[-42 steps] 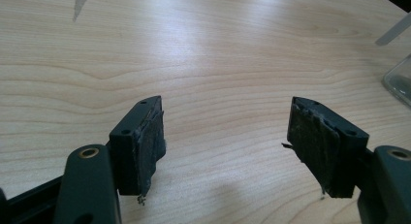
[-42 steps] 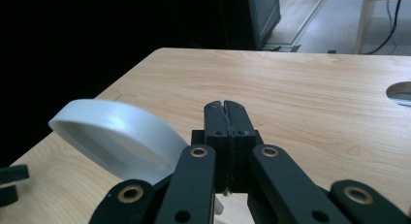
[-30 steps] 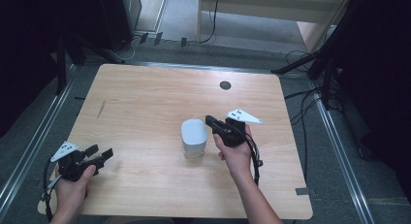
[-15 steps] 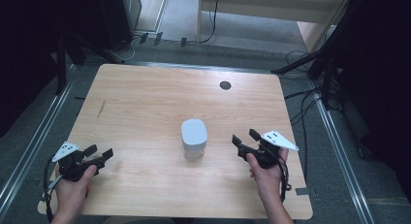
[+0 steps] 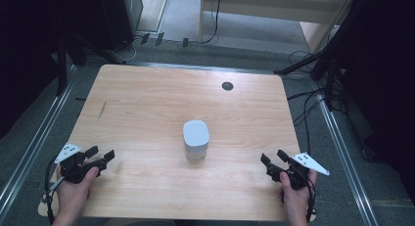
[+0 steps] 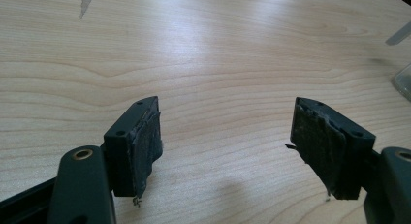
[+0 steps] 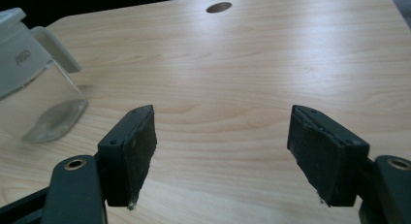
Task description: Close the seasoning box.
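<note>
Lab, cables (image 5: 306, 96), metal frame rails (image 5: 342, 152)

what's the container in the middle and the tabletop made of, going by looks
Container: a clear body, glass or hard plastic, since the wood shows through it; the white matte lid looks like plastic. Table: light wood or wood-look laminate, with visible grain and a soft sheen.

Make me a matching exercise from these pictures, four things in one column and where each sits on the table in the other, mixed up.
Things:
1. container
2. left gripper
3. right gripper
4. round hole

Places:
A. far part of the table
B. near right corner
C. middle
D. near left corner

Pairs: 1-C, 2-D, 3-B, 4-A
</note>
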`<state>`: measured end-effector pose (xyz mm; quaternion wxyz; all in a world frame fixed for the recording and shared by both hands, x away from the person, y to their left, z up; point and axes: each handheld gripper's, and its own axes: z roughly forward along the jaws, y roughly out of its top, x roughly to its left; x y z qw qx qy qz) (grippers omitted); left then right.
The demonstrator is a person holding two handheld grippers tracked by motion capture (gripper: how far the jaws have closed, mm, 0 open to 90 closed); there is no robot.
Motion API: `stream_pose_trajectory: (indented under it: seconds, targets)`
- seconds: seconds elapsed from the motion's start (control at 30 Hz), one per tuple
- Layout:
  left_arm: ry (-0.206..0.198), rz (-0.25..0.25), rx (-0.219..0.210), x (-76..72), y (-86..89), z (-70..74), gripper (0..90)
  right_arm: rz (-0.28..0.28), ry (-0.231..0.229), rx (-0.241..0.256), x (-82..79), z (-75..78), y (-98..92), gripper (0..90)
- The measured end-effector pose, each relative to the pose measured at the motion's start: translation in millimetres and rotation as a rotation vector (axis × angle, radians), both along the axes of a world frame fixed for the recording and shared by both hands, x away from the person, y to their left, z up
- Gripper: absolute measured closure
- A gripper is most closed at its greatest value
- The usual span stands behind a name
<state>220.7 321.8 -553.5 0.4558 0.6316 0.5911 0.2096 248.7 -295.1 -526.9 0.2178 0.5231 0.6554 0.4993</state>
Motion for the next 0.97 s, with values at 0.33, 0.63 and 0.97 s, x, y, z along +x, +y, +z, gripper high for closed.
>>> stream_pose_trajectory:
  seconds: [0.33, 0.63, 0.97]
  targets:
    - [-0.001, -0.008, -0.008, -0.2, 1.2, 0.3, 26.5, -0.044, 0.034, -0.028, -13.1, -13.6, -24.9, 27.3]
    - [-0.002, -0.003, -0.002, 0.1, 0.7, 0.0, 26.7, -0.044, 0.050, -0.056, -21.4, -20.1, -37.7, 27.4]
    - [0.003, 0.006, 0.022, 0.9, -1.7, 0.1, 28.0, -0.046, 0.037, -0.016, -23.9, -20.4, -41.0, 27.4]
